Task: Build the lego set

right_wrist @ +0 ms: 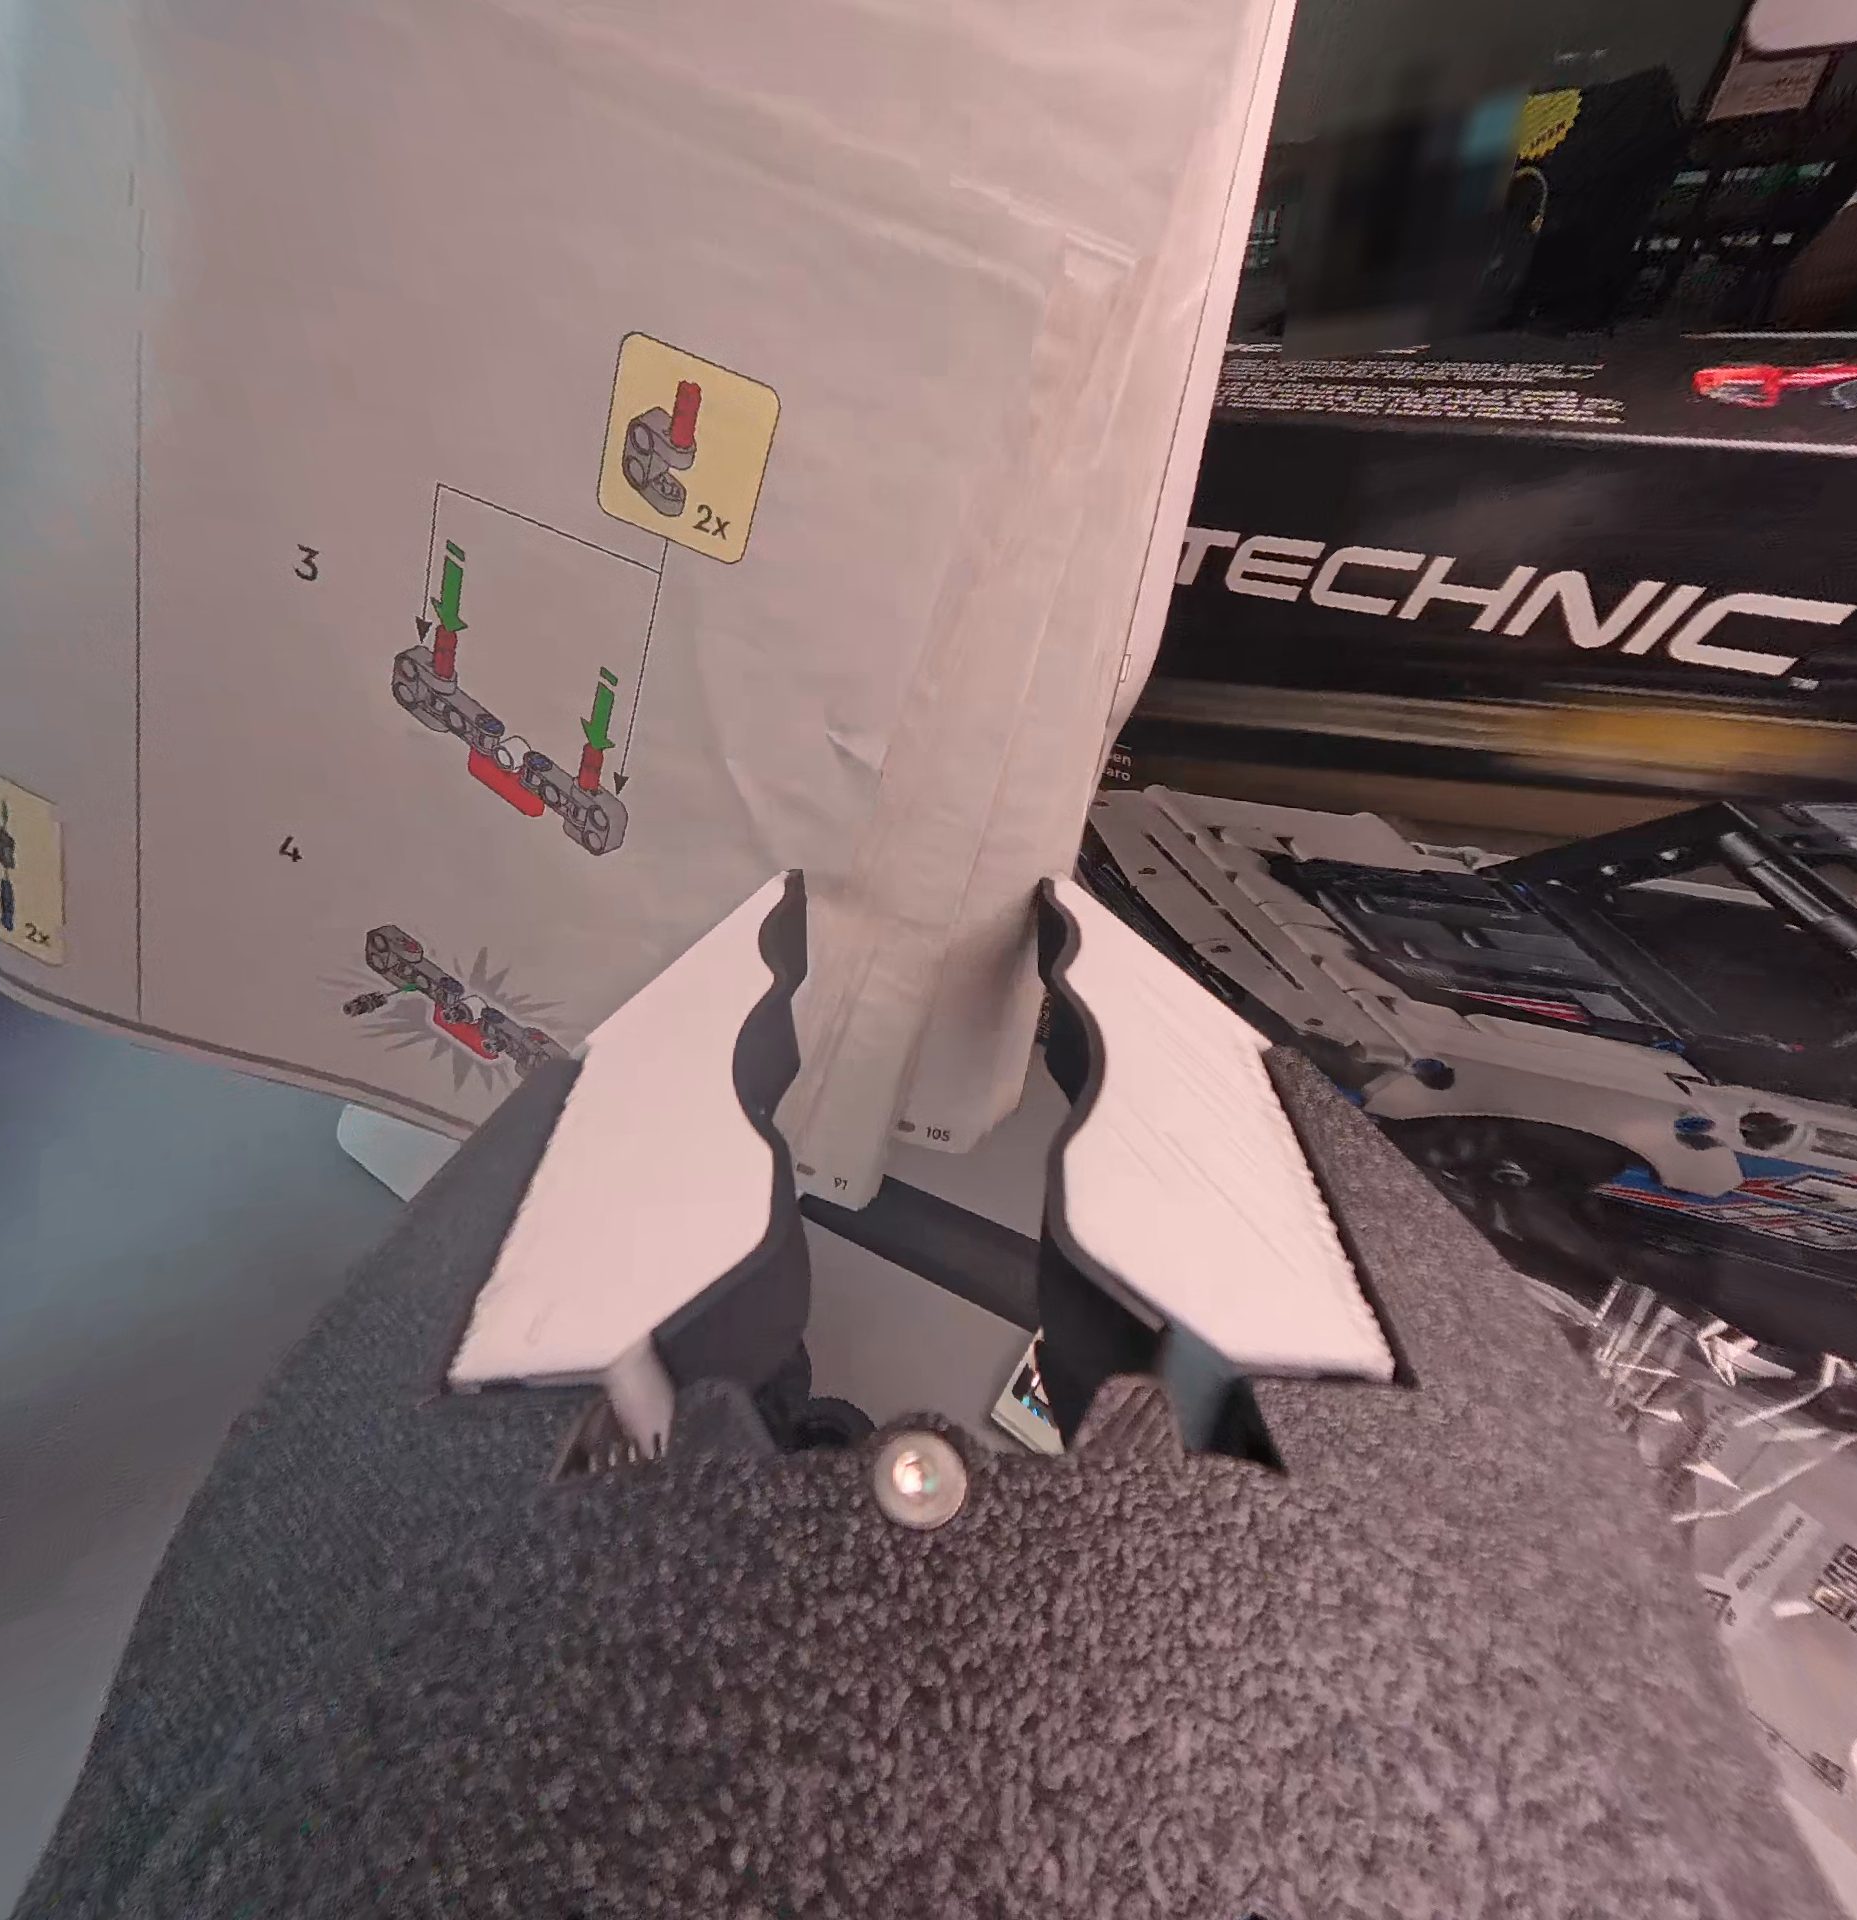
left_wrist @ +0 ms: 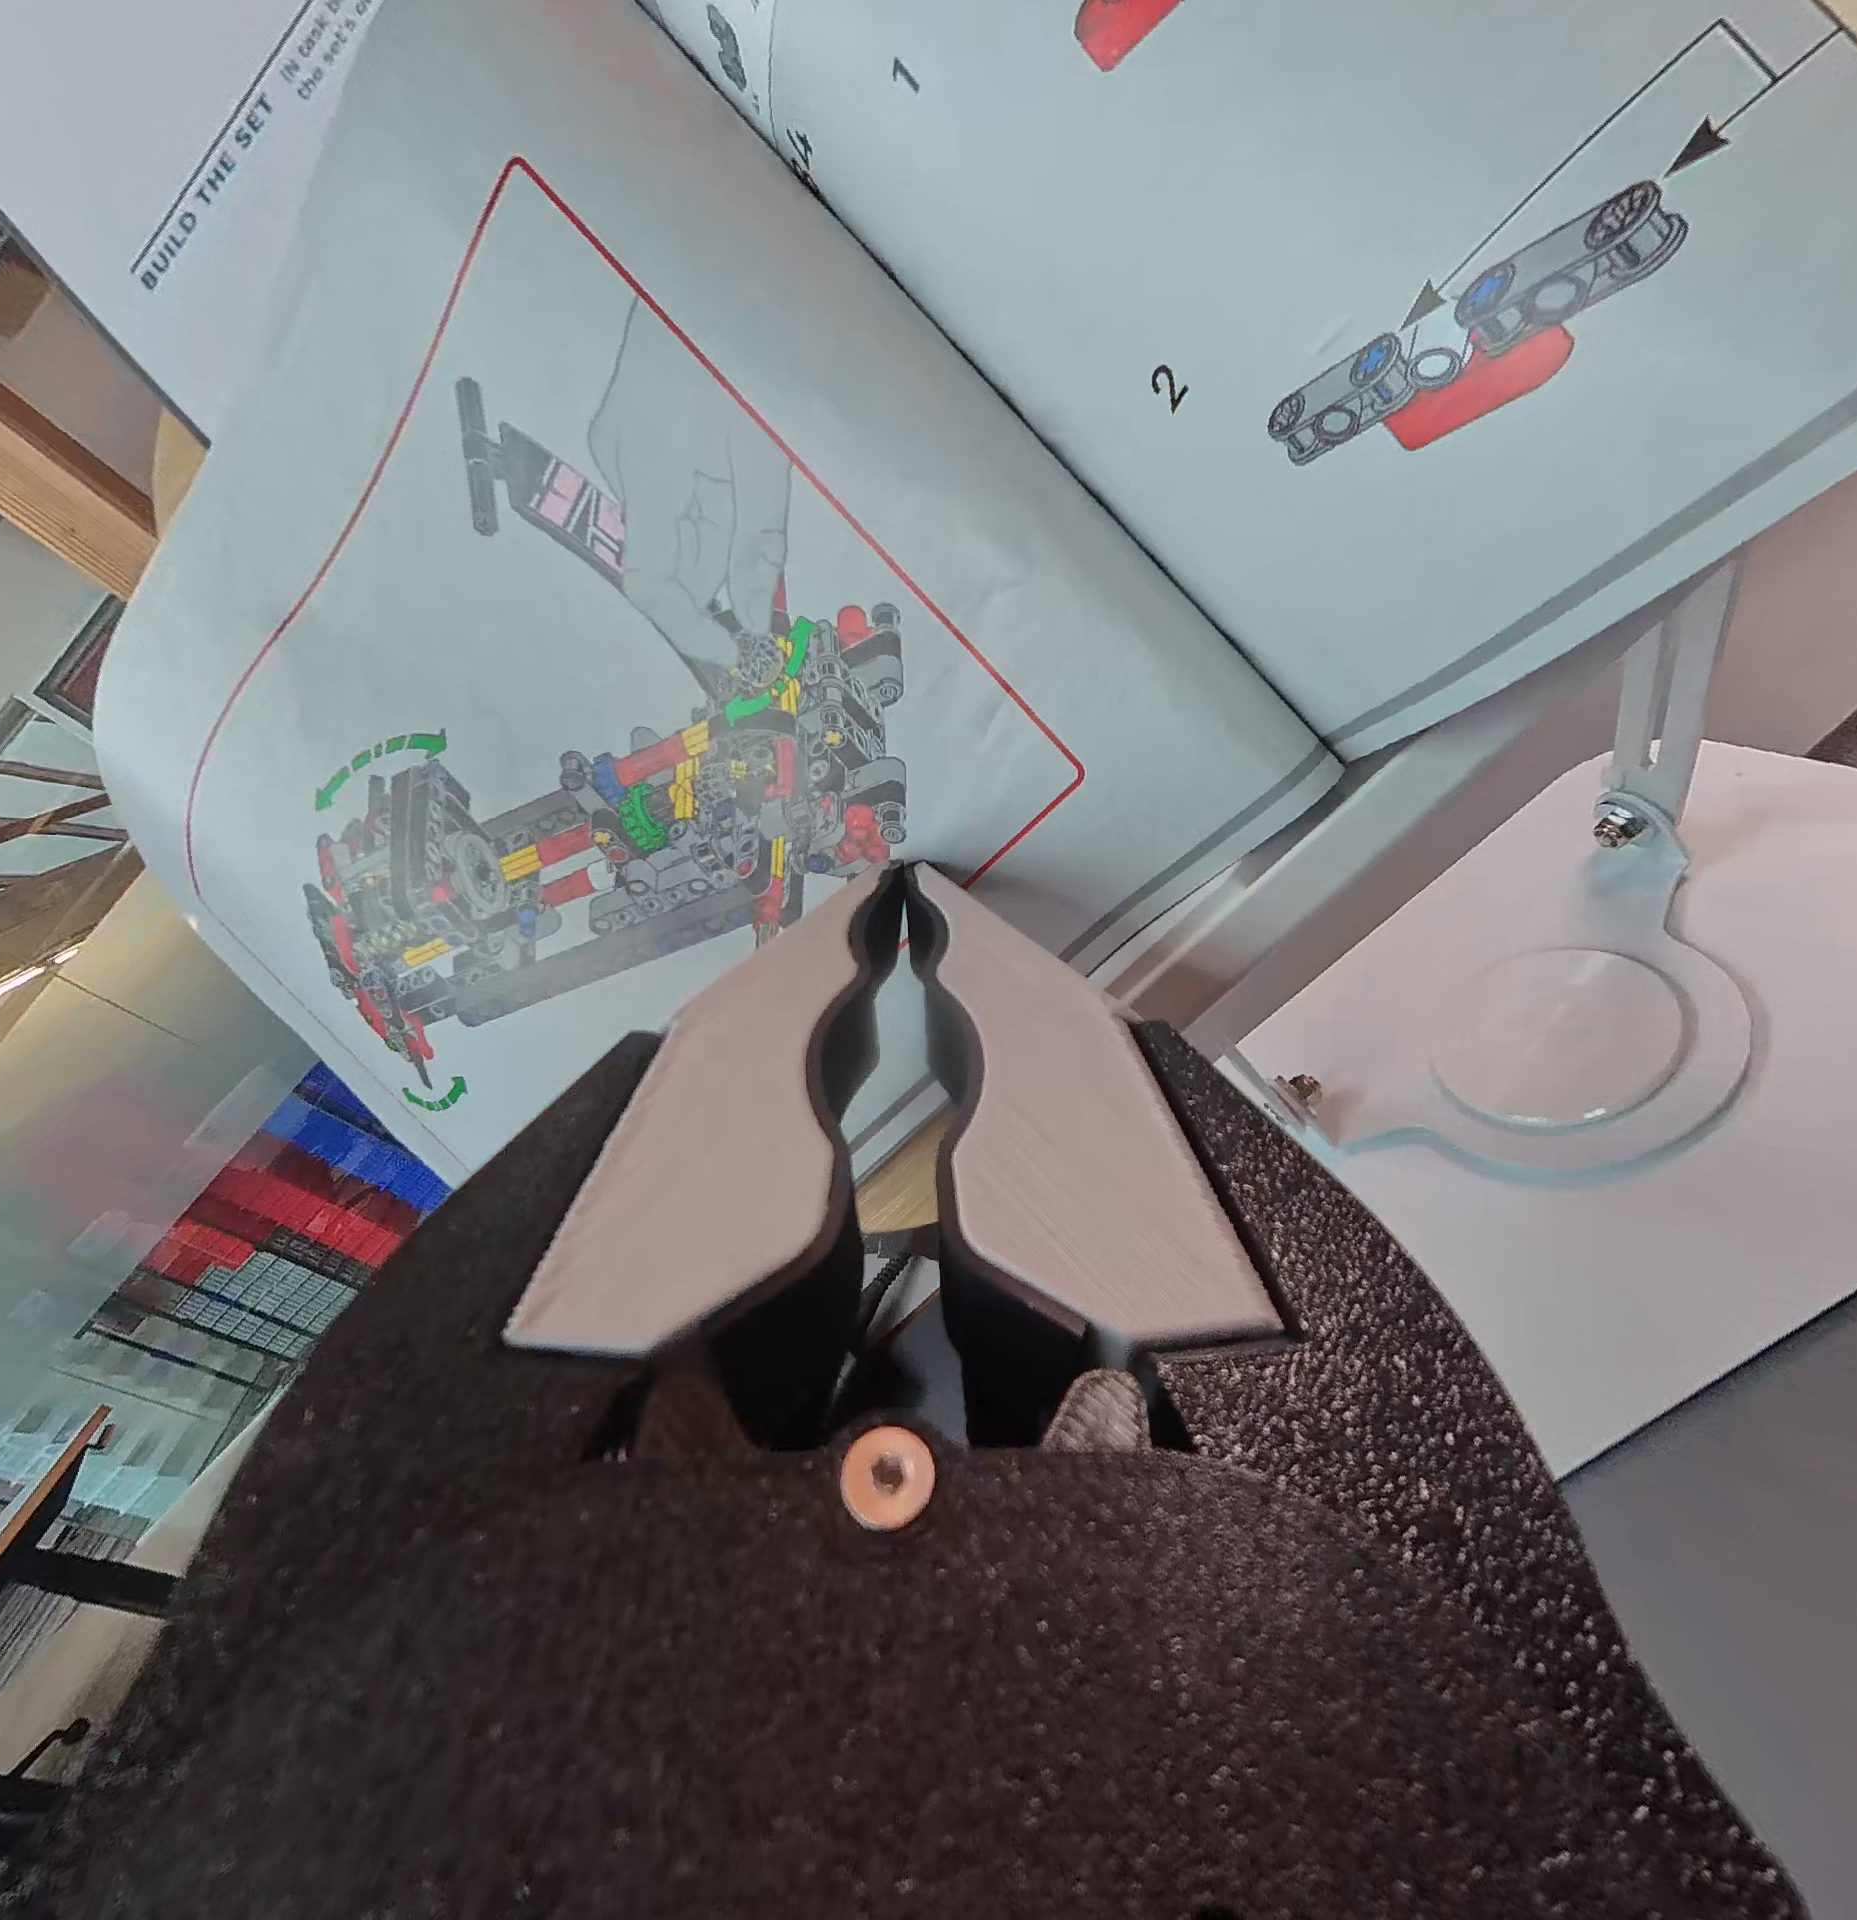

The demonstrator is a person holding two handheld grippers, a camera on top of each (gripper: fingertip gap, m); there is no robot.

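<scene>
The open white paper instruction booklet (left_wrist: 695, 416) carries a black printed heading above a red-framed drawing, step numerals beside its diagrams and page numerals at its lower corners. The black cardboard box (right_wrist: 1526, 623) bears large white brand lettering. The clear plastic bag (right_wrist: 1734, 1455) has a printed white label with a square code.

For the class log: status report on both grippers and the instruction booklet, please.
Left gripper shut, tips at open instruction booklet. Right gripper open, astride a sheaf of pages. No bricks held. Set box behind.

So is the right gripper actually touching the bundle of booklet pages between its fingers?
Cannot tell. In the right wrist view the right gripper is open around the page bundle; the pages reach both fingertips, but neither contact nor gap shows plainly.
</scene>
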